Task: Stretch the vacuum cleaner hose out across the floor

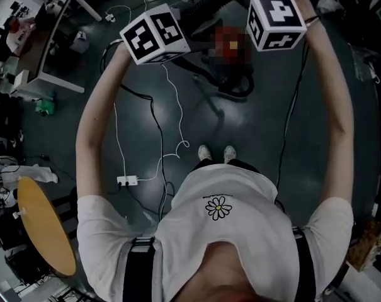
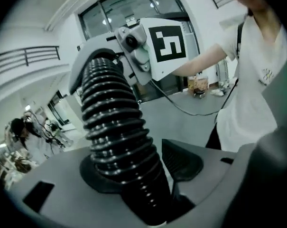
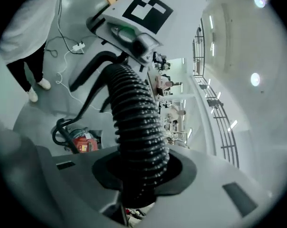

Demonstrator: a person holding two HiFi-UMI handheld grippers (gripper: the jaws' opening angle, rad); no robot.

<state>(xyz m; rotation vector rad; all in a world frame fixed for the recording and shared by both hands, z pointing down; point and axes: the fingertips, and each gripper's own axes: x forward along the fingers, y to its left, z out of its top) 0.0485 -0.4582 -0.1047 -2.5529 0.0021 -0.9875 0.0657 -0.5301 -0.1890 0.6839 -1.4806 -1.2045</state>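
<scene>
My left gripper (image 2: pixel 134 179) and right gripper (image 3: pixel 138 177) each clamp the hose (image 2: pixel 112 122), which fills the gap between the pads. It should be light, springy and bendy. The ribs resist slipping, so I'd grip across them. Farther off, it seems to drop toward the vacuum (image 3: pixel 84 141), lower left.

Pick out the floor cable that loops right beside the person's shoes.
The thin white cable, curling just left of the shoes and running on to the white power strip. The other cables near there are black.
</scene>
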